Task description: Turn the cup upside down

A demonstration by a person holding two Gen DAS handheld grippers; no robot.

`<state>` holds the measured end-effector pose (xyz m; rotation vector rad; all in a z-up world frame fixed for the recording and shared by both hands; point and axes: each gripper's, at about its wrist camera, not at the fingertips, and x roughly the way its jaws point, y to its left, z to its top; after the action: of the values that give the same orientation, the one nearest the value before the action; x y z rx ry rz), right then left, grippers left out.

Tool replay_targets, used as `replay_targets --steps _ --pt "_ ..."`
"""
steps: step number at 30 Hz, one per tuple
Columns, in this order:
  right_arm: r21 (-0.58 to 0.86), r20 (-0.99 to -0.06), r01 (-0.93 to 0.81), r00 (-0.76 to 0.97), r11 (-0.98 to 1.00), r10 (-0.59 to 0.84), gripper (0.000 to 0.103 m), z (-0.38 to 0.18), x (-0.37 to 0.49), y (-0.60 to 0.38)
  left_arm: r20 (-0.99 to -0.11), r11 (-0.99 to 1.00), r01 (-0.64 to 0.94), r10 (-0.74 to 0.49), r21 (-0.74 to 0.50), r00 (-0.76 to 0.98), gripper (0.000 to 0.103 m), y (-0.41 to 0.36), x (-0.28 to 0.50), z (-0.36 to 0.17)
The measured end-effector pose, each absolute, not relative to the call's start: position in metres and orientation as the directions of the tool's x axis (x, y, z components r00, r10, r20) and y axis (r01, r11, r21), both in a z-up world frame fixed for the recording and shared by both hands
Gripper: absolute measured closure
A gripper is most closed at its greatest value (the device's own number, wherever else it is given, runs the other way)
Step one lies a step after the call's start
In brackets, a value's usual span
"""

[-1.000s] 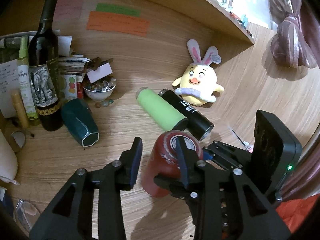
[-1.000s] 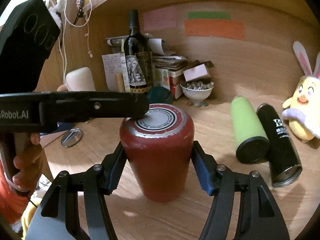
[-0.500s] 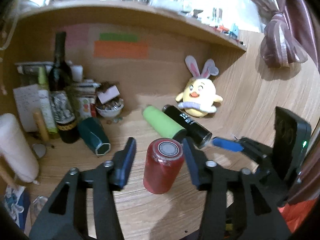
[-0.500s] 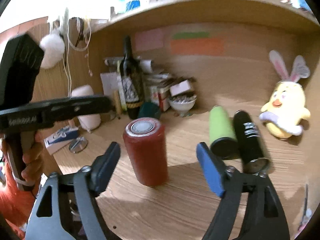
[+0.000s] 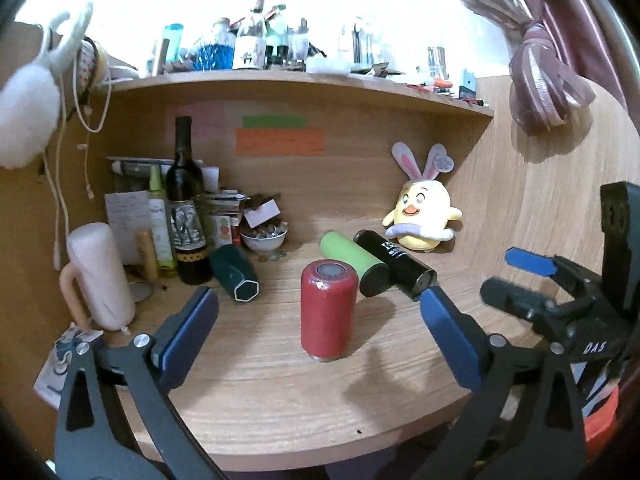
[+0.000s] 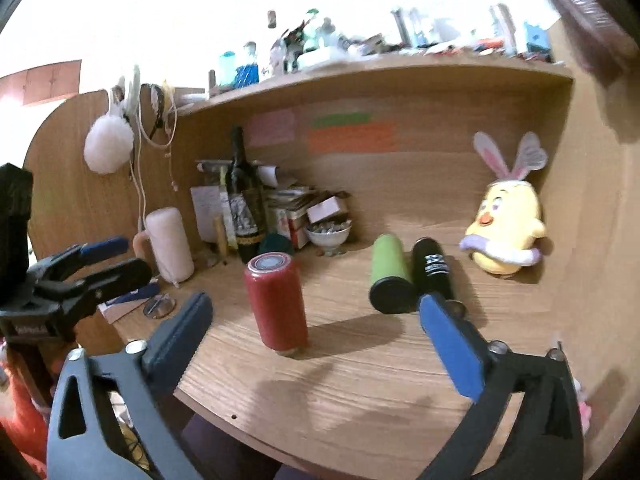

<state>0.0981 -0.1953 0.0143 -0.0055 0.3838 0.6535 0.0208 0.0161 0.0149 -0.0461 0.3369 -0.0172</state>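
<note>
A red cup (image 5: pixel 328 312) stands on the wooden desk (image 5: pixel 280 396) with its base up and its mouth on the desk; it also shows in the right wrist view (image 6: pixel 276 304). My left gripper (image 5: pixel 320 336) is open and empty, pulled back near the desk's front edge, with the cup standing free beyond its fingers. My right gripper (image 6: pixel 316 340) is open and empty, also back from the cup. The right gripper shows at the right of the left wrist view (image 5: pixel 516 276), and the left gripper at the left of the right wrist view (image 6: pixel 108 260).
A green tumbler (image 5: pixel 354 260) and a black tumbler (image 5: pixel 394 264) lie behind the cup, and a dark teal cup (image 5: pixel 234 278) lies on its side. A wine bottle (image 5: pixel 186 208), small bowl (image 5: pixel 264 238), pink mug (image 5: pixel 100 280) and yellow plush (image 5: pixel 422 220) stand further back.
Both grippers let go of the red cup, opened wide and drew back toward the desk's front edge. The cup stays standing base up.
</note>
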Motion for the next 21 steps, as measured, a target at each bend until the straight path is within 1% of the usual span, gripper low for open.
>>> replay_targets --steps 9,15,21 --pt "0.109 -0.300 -0.582 0.754 0.806 0.585 0.000 0.022 0.065 -0.213 -0.316 0.996 -0.026 0.000 -0.080 0.949 0.000 0.004 -0.006 0.008" --pt "0.068 -0.290 -0.592 0.759 0.803 0.583 0.000 0.022 0.055 -0.206 -0.314 0.995 -0.044 0.013 -0.091 0.949 0.000 0.006 -0.010 0.005" --pt "0.060 -0.296 -0.600 0.752 0.797 0.589 0.000 0.019 0.057 -0.202 -0.311 0.997 -0.051 0.028 -0.065 0.950 0.000 0.004 -0.009 0.003"
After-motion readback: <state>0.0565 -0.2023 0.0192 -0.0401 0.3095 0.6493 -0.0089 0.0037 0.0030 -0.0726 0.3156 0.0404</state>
